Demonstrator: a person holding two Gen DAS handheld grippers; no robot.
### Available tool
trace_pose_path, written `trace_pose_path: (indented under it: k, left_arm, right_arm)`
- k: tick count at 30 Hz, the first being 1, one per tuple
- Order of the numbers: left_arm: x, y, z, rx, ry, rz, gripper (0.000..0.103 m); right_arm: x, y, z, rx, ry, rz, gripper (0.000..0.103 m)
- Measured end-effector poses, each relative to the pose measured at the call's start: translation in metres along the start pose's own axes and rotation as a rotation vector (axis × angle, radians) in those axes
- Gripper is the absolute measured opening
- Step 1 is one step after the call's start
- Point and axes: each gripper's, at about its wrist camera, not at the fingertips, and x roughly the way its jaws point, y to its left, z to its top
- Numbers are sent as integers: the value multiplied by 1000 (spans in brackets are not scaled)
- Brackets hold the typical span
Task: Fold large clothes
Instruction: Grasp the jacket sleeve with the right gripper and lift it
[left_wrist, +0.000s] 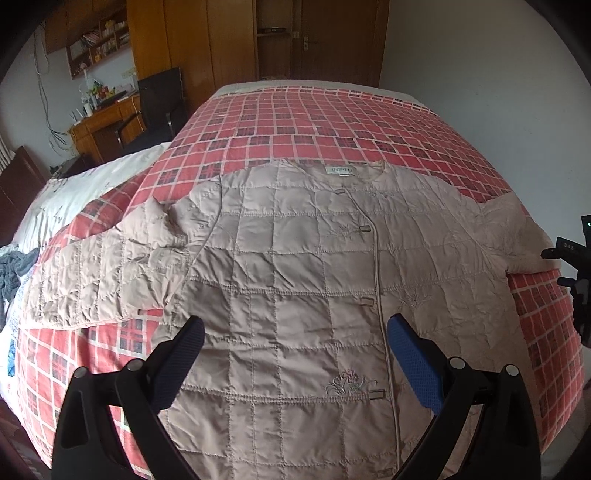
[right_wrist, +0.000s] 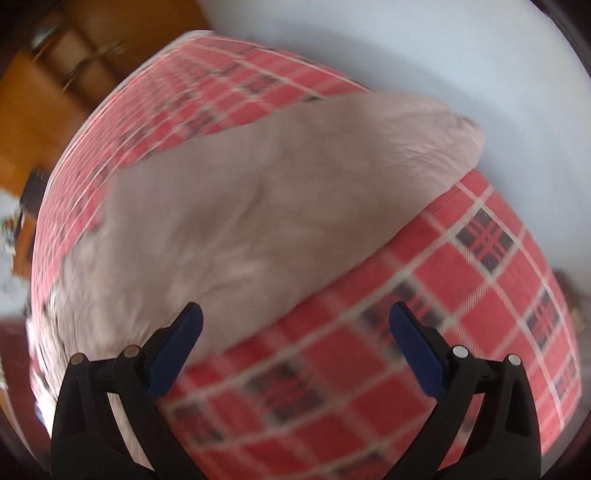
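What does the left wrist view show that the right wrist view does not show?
Only the left wrist view shows the whole quilted jacket with its collar label, clasps and embroidery, plus the desk and white bedding. Only the right wrist view, which is blurred, shows one sleeve end close up. Both show the red checked bedspread and an open claw, left and right, holding nothing.

Left wrist view, far right edge of the frame: white letters, apparently "DAS", stand on a black device body (left_wrist: 569, 248). Upper centre: a small white woven neck label (left_wrist: 340, 170) sits inside the collar of the beige quilted jacket (left_wrist: 295, 266); its print is too small to read. Right wrist view: blurred throughout, with no legible text, number or sign.
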Motion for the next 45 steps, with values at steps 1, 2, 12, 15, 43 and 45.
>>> trace_pose_path:
  k: [1, 2, 12, 15, 43, 45]
  left_arm:
    - [2, 0, -1, 1, 5, 4, 99]
    - [3, 0, -2, 0, 11, 8, 99]
    - [14, 5, -4, -9, 32, 36, 99]
    - [14, 6, -4, -8, 32, 35, 99]
    - [5, 73, 13, -139, -23, 57, 99]
    - [5, 82, 17, -162, -30, 57, 99]
  right_arm:
    - [10, -13, 11, 35, 13, 1, 99]
    - [16, -19, 15, 57, 18, 3, 99]
    - [32, -43, 46, 139, -33, 3, 68]
    - [27, -50, 52, 142, -51, -9, 35]
    - [-126, 219, -39, -496, -250, 604, 5]
    - [-122, 246, -55, -548, -221, 632, 5]
